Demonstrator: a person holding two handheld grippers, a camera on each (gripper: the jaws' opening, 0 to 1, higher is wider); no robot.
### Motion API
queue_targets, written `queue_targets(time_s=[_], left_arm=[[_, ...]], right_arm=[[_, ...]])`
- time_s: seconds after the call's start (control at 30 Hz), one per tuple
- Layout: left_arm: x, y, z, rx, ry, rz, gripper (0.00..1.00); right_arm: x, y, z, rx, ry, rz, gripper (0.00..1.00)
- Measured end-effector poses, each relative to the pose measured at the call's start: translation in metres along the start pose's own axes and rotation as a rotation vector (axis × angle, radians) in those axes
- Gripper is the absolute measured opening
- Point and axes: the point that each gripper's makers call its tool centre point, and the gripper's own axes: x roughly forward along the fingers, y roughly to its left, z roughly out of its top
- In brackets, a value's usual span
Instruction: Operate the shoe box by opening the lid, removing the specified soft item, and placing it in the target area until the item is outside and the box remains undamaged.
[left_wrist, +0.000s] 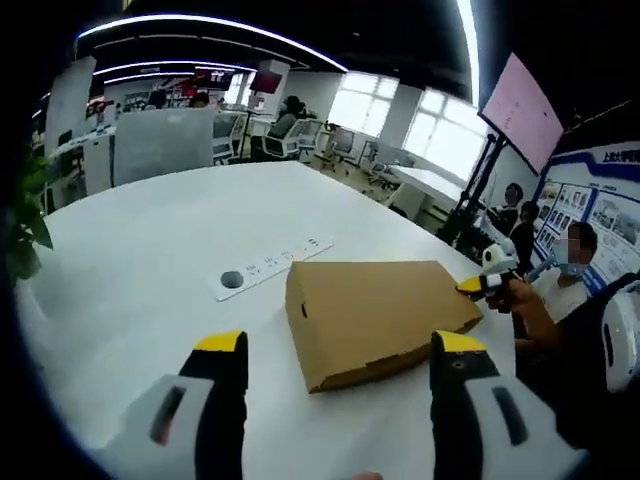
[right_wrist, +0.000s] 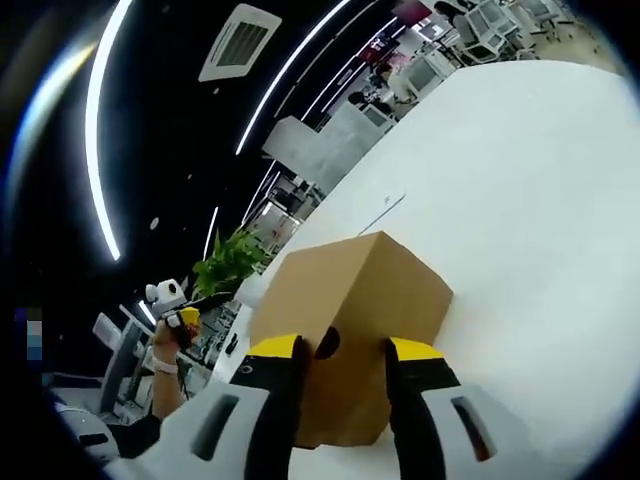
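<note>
A brown cardboard shoe box (left_wrist: 375, 315) lies on the white table (left_wrist: 140, 260) with its lid shut. My left gripper (left_wrist: 338, 345) hovers open just in front of the box's long side, its jaws wide apart with nothing between them. My right gripper (left_wrist: 485, 283) is at the box's far right corner, a person's arm behind it. In the right gripper view the box (right_wrist: 370, 290) is very close, and its end face has a round hole (right_wrist: 327, 343). My right gripper (right_wrist: 345, 350) stands open right at that face. The left gripper (right_wrist: 185, 318) shows small at the left, held by a hand.
A white socket strip (left_wrist: 270, 268) lies on the table behind the box. A potted plant (left_wrist: 25, 215) stands at the table's left edge. A screen on a stand (left_wrist: 522, 105) and a person are to the right. Office desks and chairs fill the background.
</note>
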Motion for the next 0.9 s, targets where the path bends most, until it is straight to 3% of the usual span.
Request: queue_targets(time_s=[0.03, 0.13, 0.23, 0.3, 0.47, 0.6, 0.73, 0.83, 0.9], left_arm=[[0.003, 0.001, -0.004, 0.02, 0.039, -0.009, 0.7], [0.009, 0.006, 0.0, 0.003, 0.042, -0.025, 0.71], [0.016, 0.005, 0.004, -0.057, 0.039, -0.101, 0.72], [0.019, 0.01, 0.004, -0.048, 0.039, -0.094, 0.71], [0.03, 0.016, -0.006, -0.066, 0.061, -0.125, 0.72], [0.043, 0.025, -0.022, -0.044, 0.113, -0.122, 0.63], [0.05, 0.028, -0.022, -0.081, 0.107, -0.154, 0.65], [0.06, 0.034, -0.013, -0.186, 0.06, -0.186, 0.7], [0.064, 0.03, -0.011, -0.289, 0.056, -0.266, 0.68]], right_arm=[[0.0, 0.0, 0.0, -0.002, 0.0, 0.0, 0.33], [0.0, -0.002, 0.002, 0.0, 0.001, 0.001, 0.33], [0.0, -0.006, 0.007, 0.001, -0.001, -0.003, 0.33], [0.001, -0.006, 0.006, 0.003, 0.005, -0.005, 0.33], [0.001, -0.005, 0.002, 0.0, 0.015, 0.001, 0.33], [0.0, -0.005, 0.002, -0.004, 0.018, 0.004, 0.33], [0.002, 0.0, -0.003, -0.003, 0.024, 0.002, 0.33], [0.002, 0.0, -0.003, -0.003, 0.036, -0.001, 0.33], [0.002, 0.0, -0.004, -0.002, 0.041, -0.001, 0.33]])
